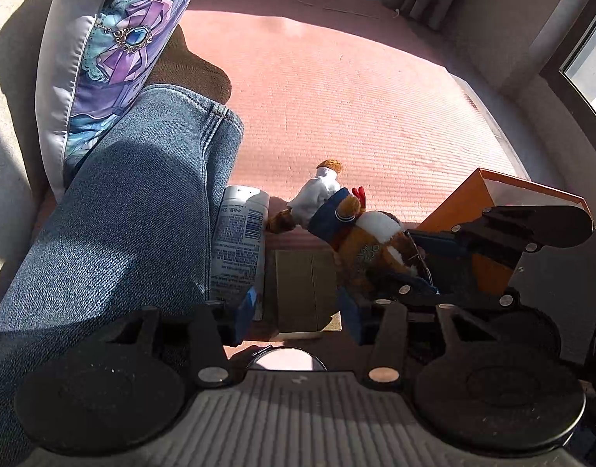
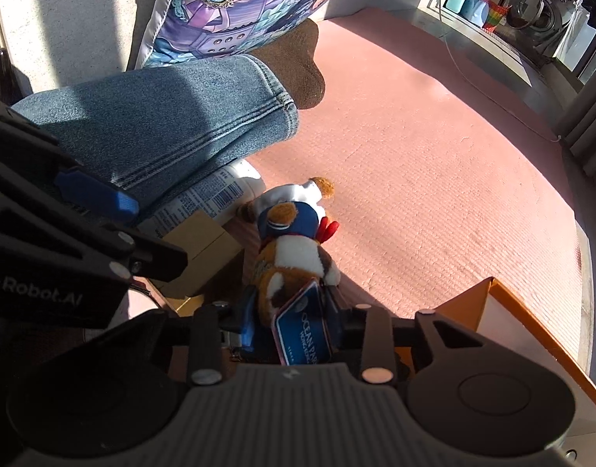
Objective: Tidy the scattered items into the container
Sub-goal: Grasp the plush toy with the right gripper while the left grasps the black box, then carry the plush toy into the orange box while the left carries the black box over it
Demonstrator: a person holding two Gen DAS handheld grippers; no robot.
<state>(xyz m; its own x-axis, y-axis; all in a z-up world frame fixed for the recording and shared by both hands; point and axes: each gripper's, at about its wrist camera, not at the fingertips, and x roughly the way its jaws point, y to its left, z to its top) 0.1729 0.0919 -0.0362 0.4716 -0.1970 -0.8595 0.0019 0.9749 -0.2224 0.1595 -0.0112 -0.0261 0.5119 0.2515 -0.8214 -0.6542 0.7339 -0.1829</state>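
Right gripper [image 2: 288, 323] around plush toy [image 2: 294, 257]

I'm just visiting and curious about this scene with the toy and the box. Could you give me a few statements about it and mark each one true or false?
1. The plush toy lies on a pink mat. True.
2. The orange box already holds the toy. False: the toy is outside it, on the mat.
3. The right gripper has the toy's tag end between its fingers. True.
4. The white bottle stands upright. False: it lies on its side against a denim-clad leg.
5. The left gripper holds the bottle. False: it holds nothing.
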